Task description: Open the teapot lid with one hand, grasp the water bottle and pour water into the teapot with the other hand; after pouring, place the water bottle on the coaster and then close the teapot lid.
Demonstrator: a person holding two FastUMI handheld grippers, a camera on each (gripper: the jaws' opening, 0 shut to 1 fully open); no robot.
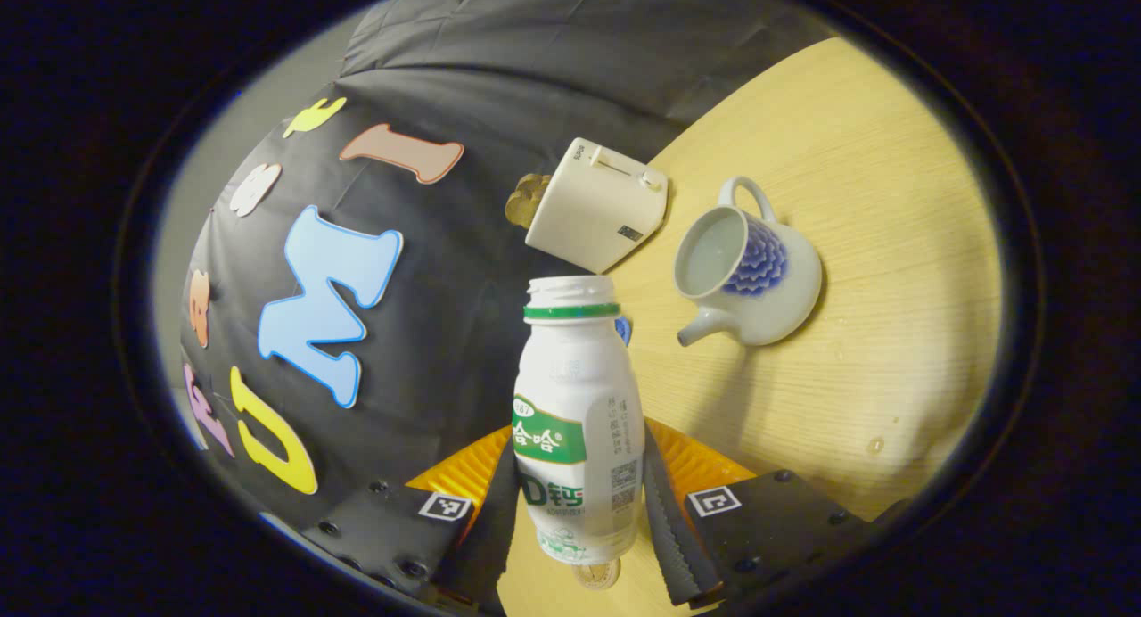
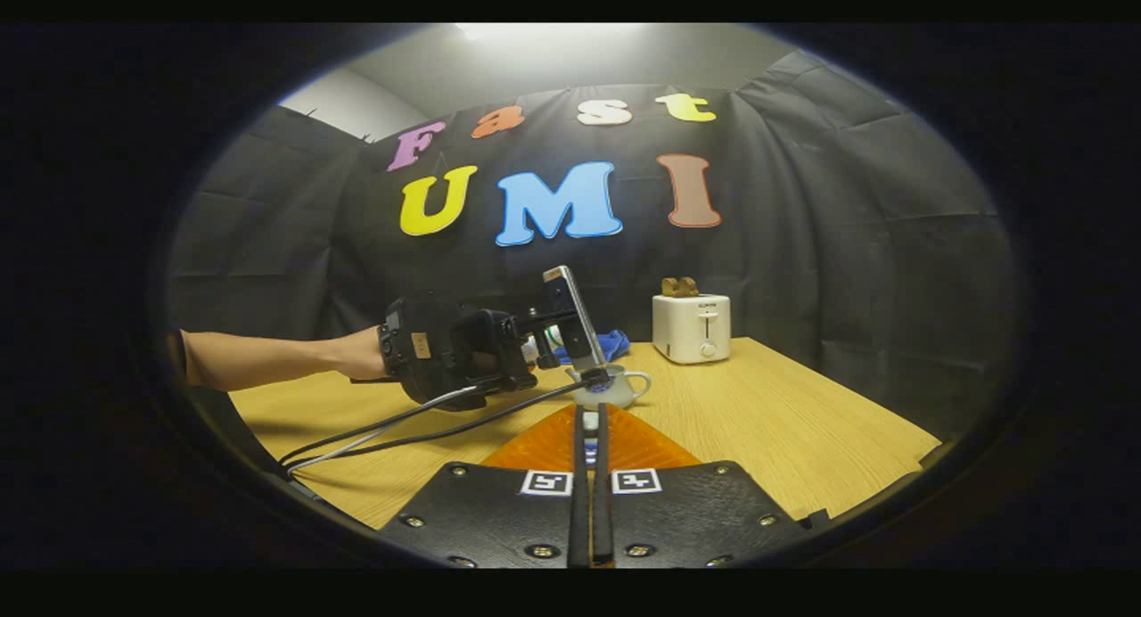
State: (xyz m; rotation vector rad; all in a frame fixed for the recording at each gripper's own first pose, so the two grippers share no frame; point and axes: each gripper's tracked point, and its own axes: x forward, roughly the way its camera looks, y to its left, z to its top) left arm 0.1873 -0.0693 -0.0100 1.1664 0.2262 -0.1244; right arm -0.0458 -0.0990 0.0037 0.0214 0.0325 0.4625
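White plastic of the water bottle (image 1: 578, 421) is clamped at its label between the two fingers of the left gripper (image 1: 579, 474). The cap is off and the mouth points to 12 o'clock, away from the tongs. The grip is taken at mid-body, probably so that the neck stays free and the tilt can be steered.

From the bottle mouth, the teapot (image 1: 758, 278) is found at about 2 o'clock on the wooden table (image 1: 891, 198), near the bottle but apart from it. Its opening is uncovered and water is seen inside. A few drops (image 1: 875, 444) lie on the wood at 4 o'clock from the pot. From this it is judged that water was poured, and that placing the bottle comes next. A small round edge is seen under the bottle base, but it cannot be told if this is the coaster.

In the right gripper view, the right gripper (image 2: 588, 416) is closed narrow on a thin pale piece, judged to be the teapot lid (image 2: 588, 419). It is probably kept lifted so that the opening stays free. The teapot (image 2: 628, 387) lies at 12 o'clock just beyond these tongs.

A toaster (image 1: 593, 205) stands behind the pot.
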